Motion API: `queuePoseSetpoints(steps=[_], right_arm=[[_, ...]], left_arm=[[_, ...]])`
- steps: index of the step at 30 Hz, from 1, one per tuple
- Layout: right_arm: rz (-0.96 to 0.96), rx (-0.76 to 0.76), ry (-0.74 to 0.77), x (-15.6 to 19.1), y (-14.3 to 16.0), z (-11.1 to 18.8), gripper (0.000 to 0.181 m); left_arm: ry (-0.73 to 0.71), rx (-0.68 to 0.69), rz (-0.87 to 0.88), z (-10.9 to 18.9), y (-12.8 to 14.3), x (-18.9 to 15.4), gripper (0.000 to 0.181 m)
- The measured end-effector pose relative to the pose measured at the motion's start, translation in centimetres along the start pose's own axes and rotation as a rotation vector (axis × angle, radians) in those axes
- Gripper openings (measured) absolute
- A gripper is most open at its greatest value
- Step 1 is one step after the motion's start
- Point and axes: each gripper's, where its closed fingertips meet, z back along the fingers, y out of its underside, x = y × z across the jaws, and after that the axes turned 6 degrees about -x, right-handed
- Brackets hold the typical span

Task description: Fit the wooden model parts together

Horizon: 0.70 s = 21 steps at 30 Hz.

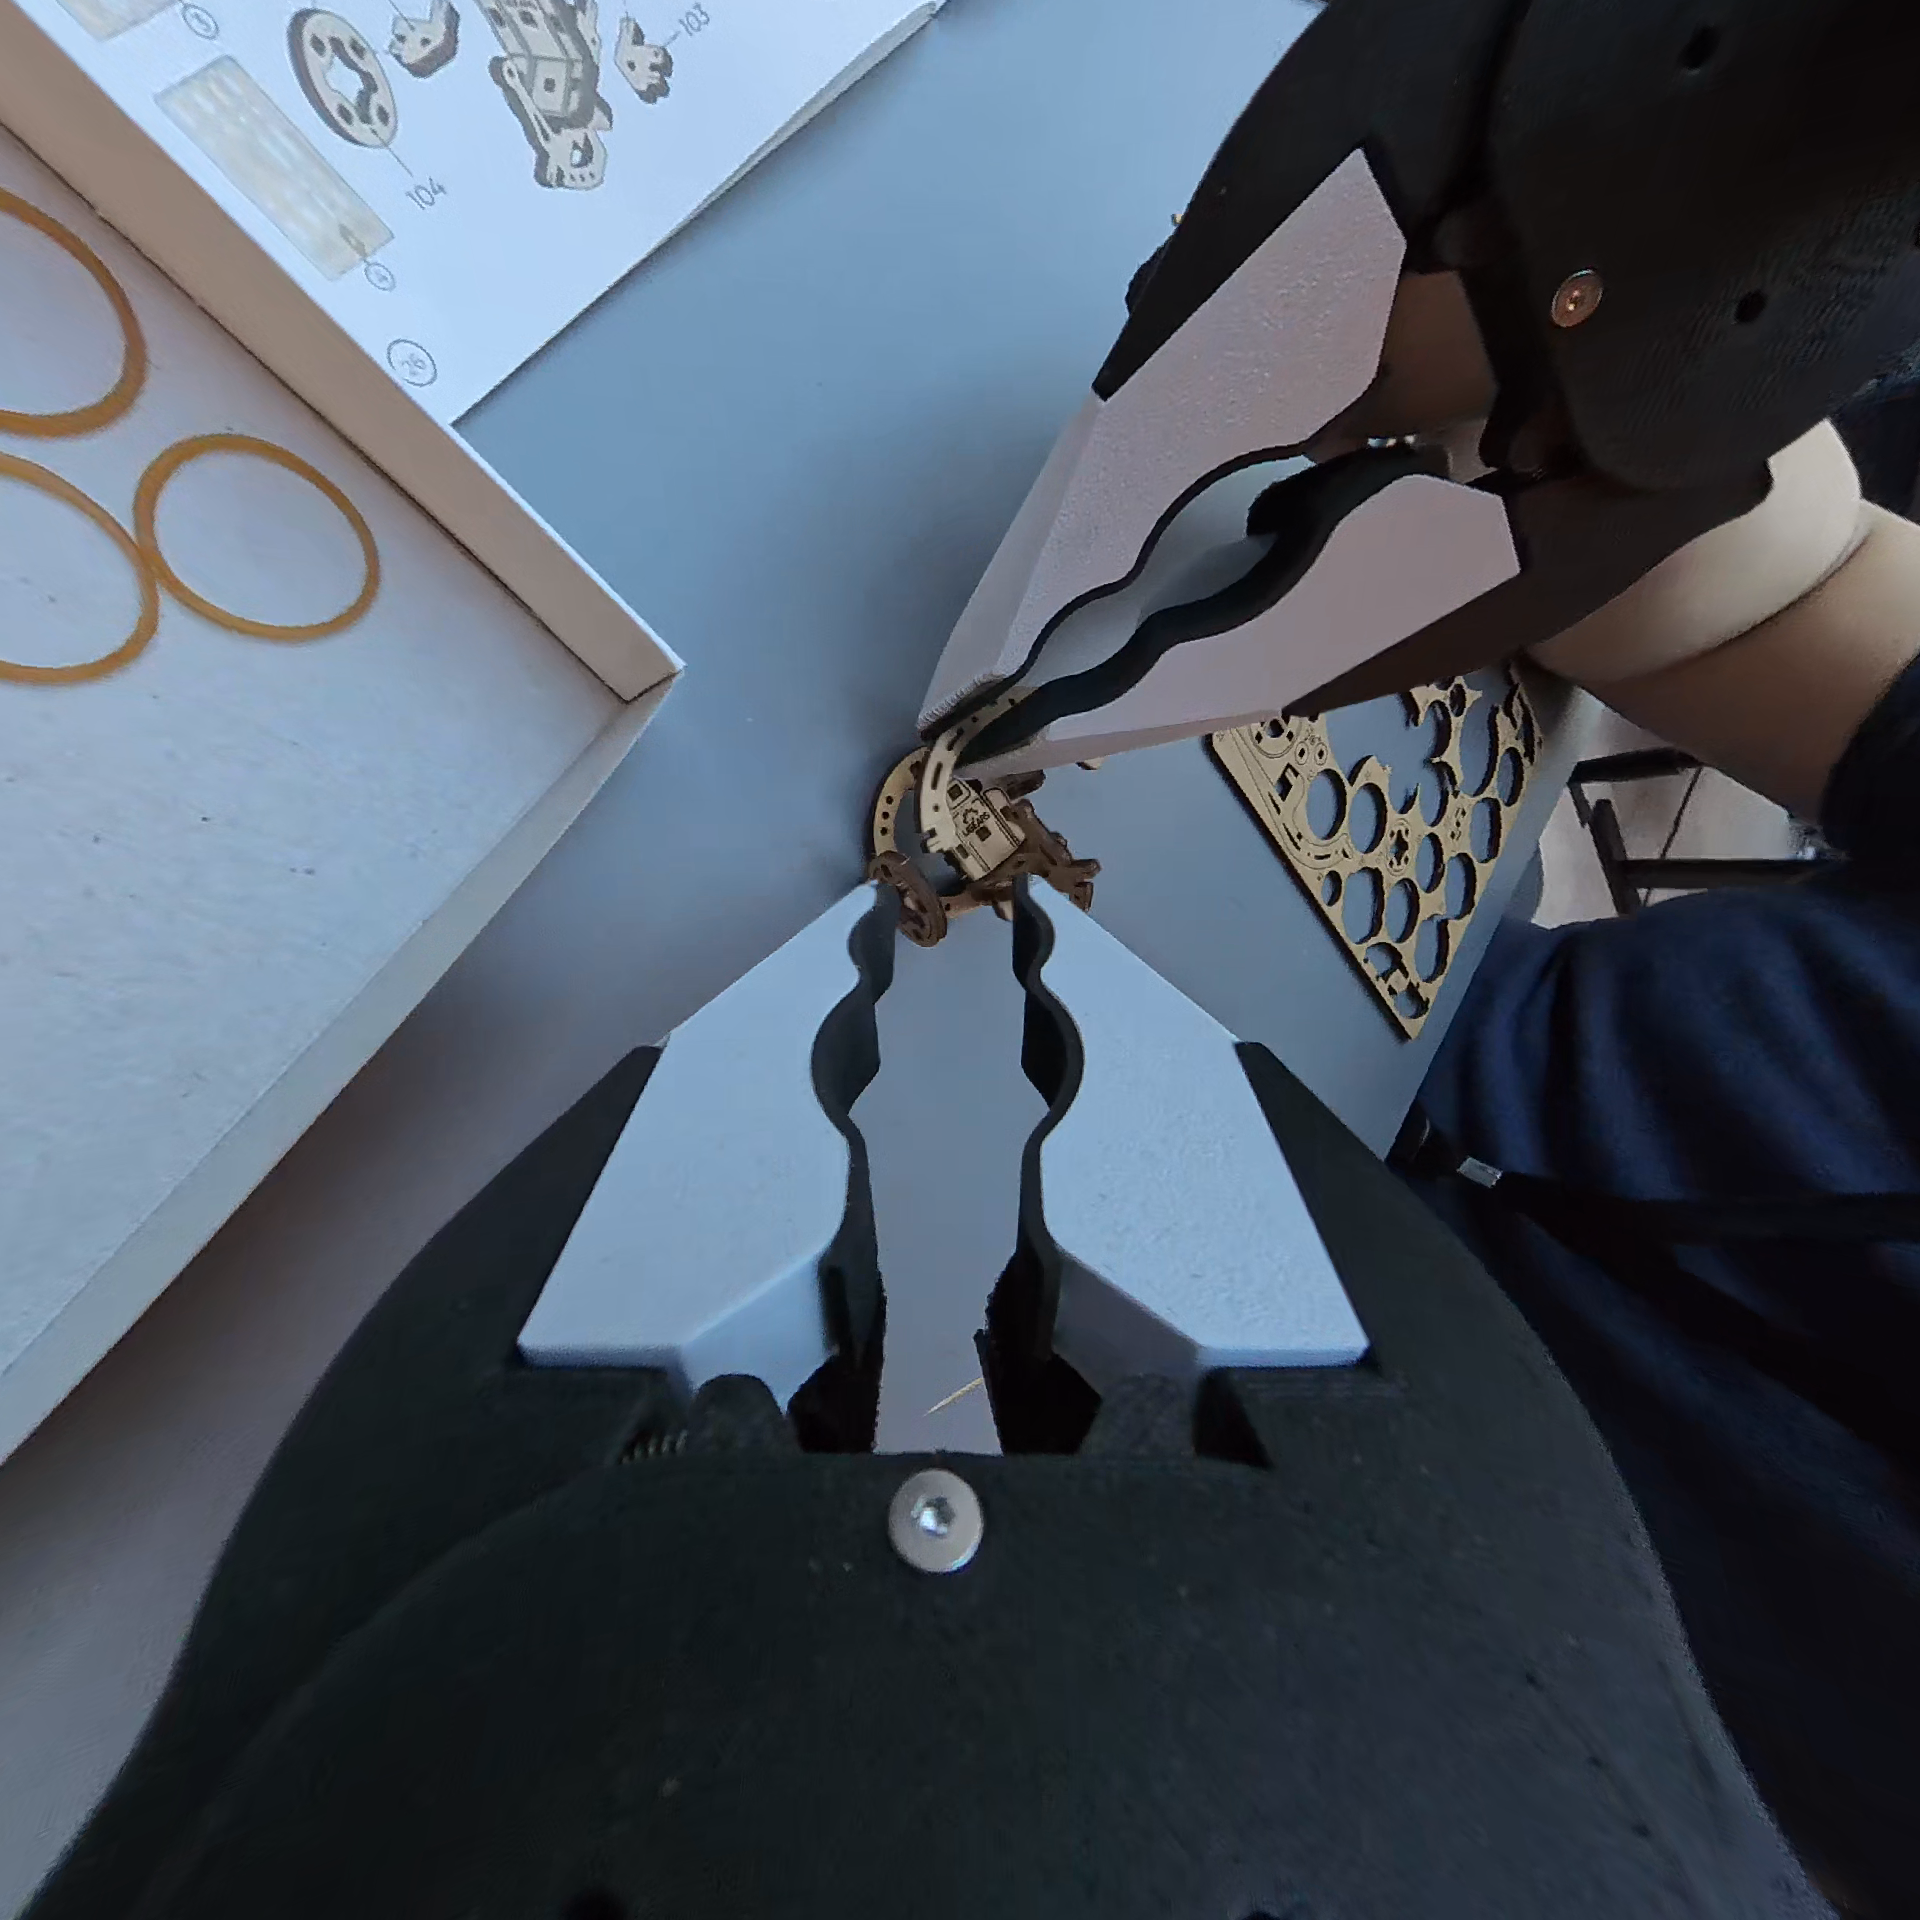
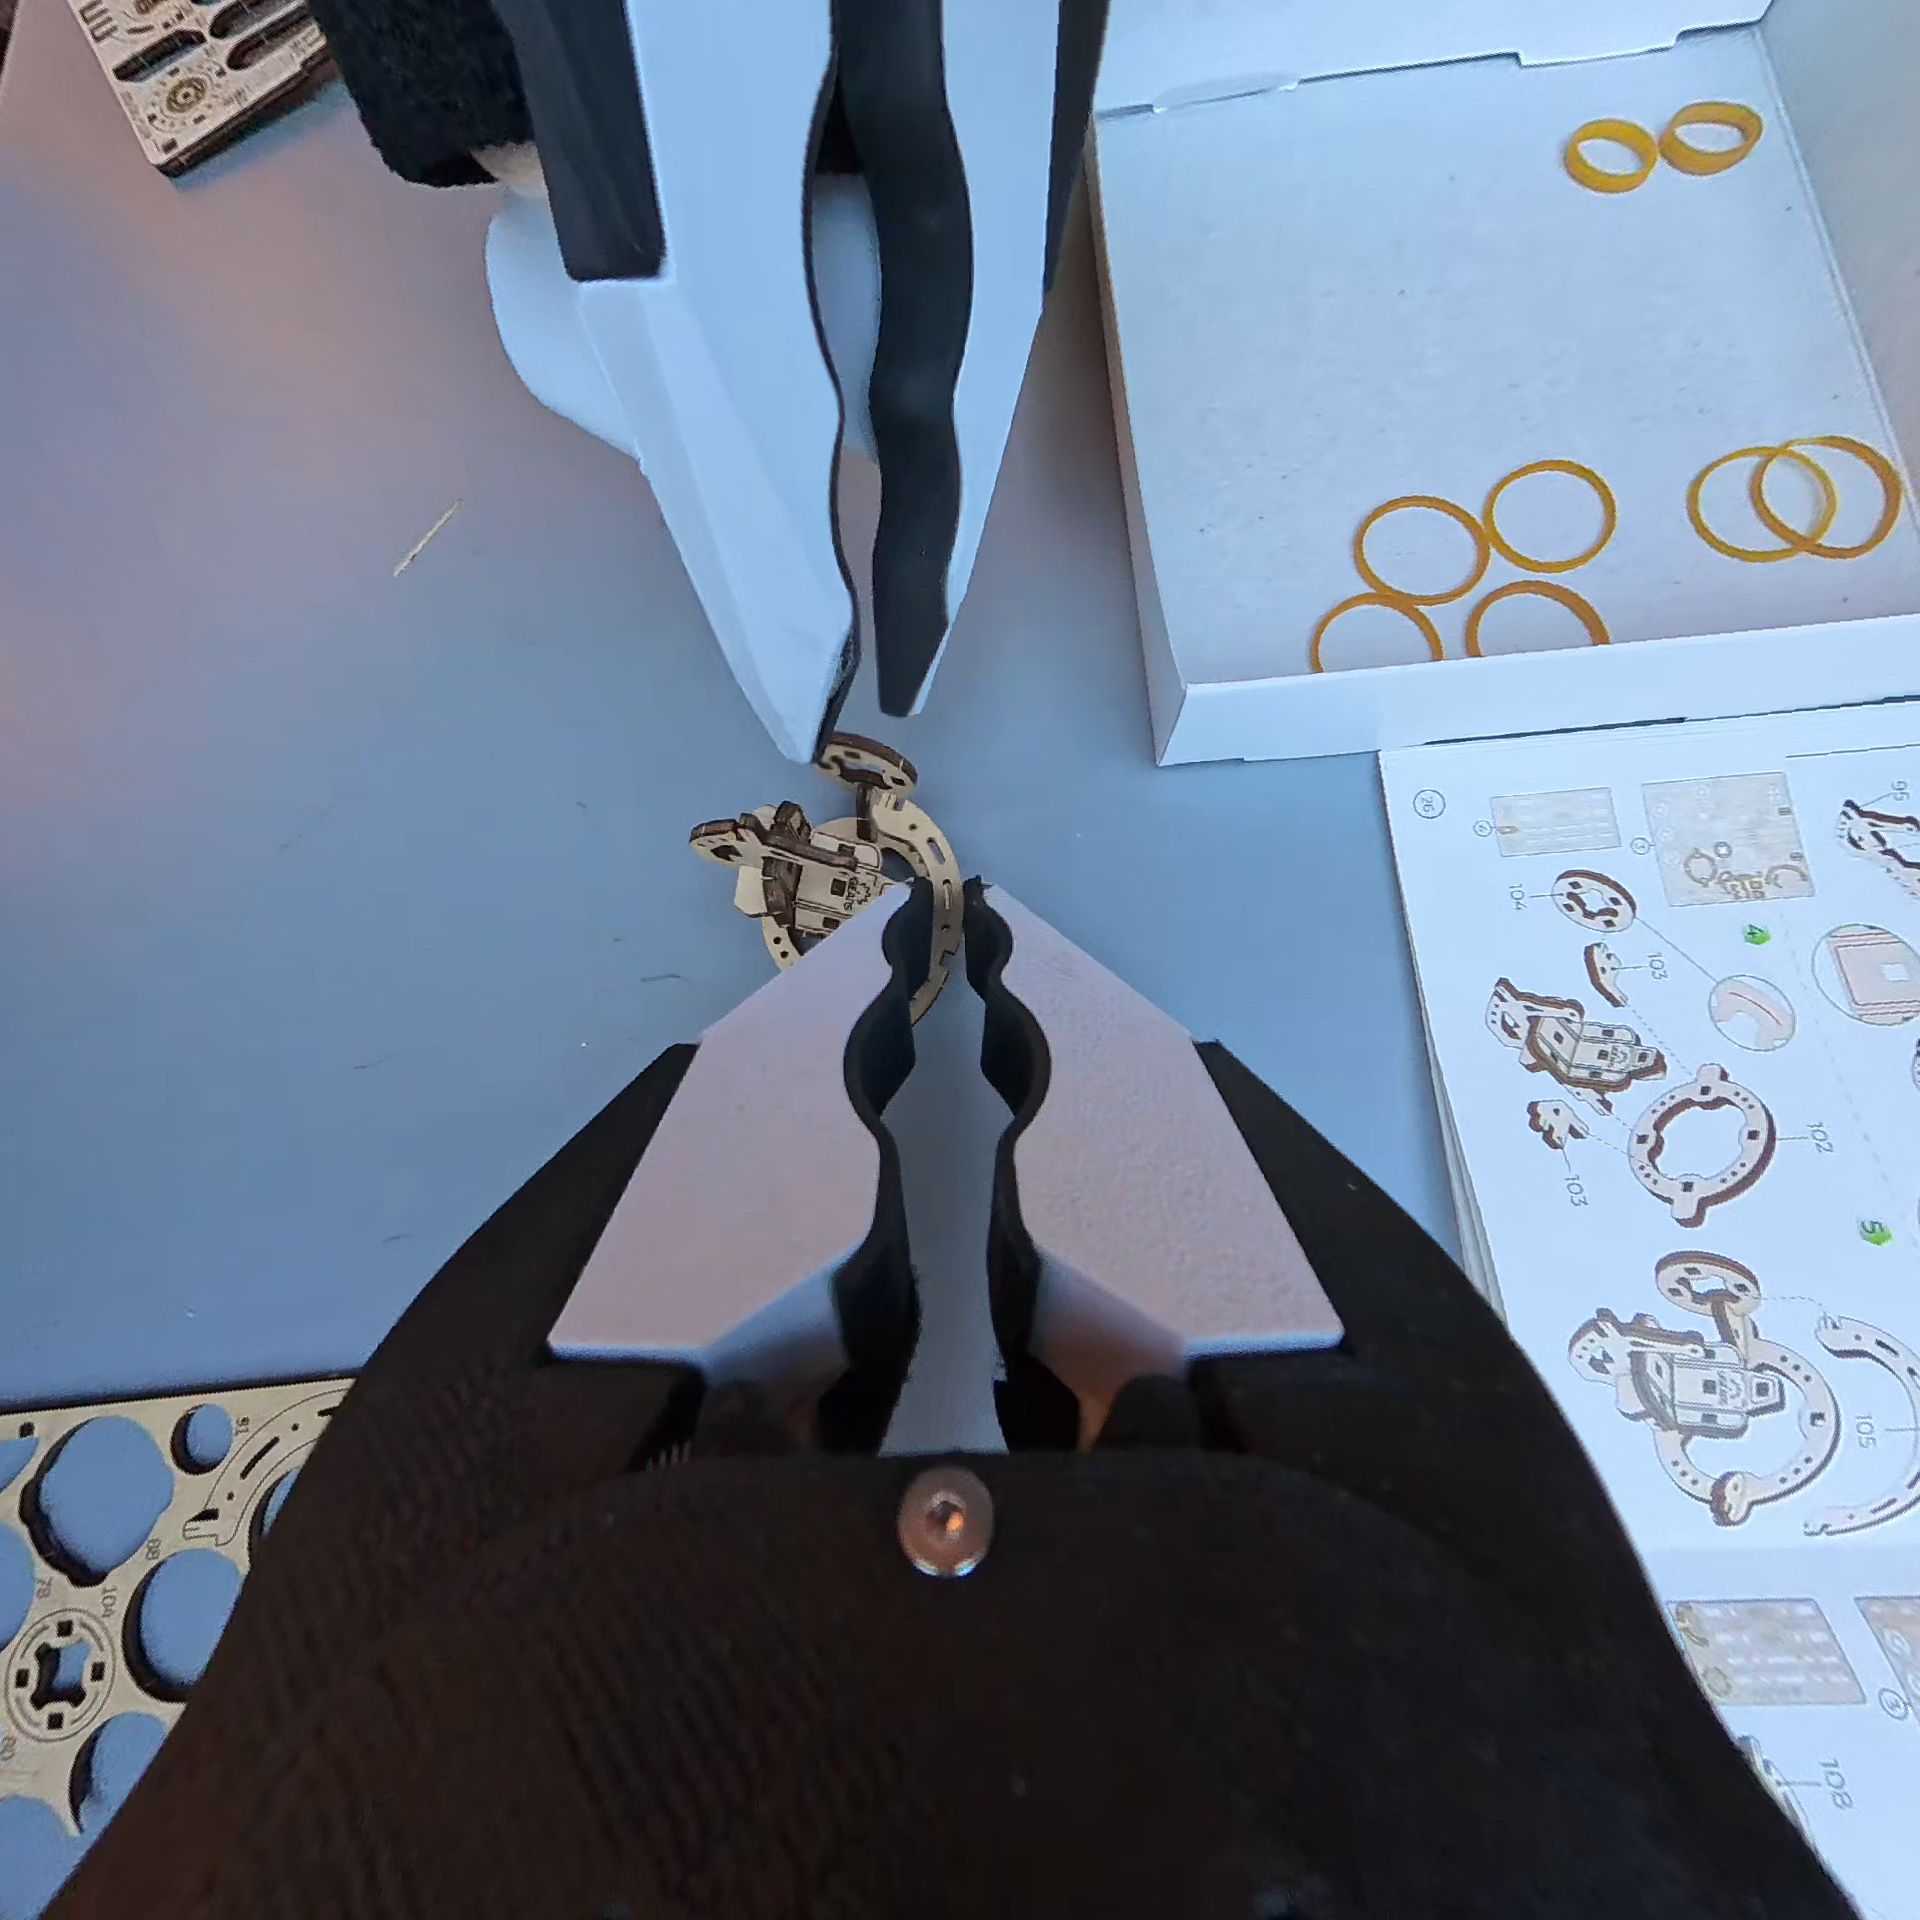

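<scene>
The model [image 2: 821,883] lies on the grey table [image 2: 312,831] between both claws. The right claw [image 2: 940,894] is nearly closed, pinching the curved arc [image 2: 940,914]; the left claw [image 1: 951,894] is part open, straddling the model's wheel end, seemingly not clamping. Steady the body first, then press the arc in gently. The box [image 2: 1351,364], rings [image 2: 1548,514], manual [image 2: 1662,1039] and part sheet [image 1: 1382,831] lie around.

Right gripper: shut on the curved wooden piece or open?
Shut on it: the right gripper pinches the curved wooden piece between its fingertips.
</scene>
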Motion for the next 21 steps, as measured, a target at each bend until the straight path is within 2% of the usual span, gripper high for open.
queuePoseSetpoints(steps=[4,8,12,17,21], right_arm=[[-0.002,0.001,-0.011,0.19,0.1,-0.32,0.005],[0.007,0.006,-0.007,0.17,0.2,-0.53,0.005],[0.002,0.008,-0.01,0.06,0.28,-0.57,0.005],[-0.003,-0.001,-0.007,-0.04,0.14,-0.57,0.005],[0.001,0.007,-0.005,-0.02,0.26,-0.66,0.005]], left_arm=[[0.0,0.018,0.014,-0.28,-0.15,0.14,0.006],[0.004,0.061,0.014,-0.21,0.53,0.26,0.006],[0.016,0.06,0.006,-0.19,0.57,0.13,0.018],[-0.047,0.074,-0.104,-0.66,0.65,0.55,0.01],[-0.057,0.092,-0.123,-0.79,0.76,0.41,0.005]])
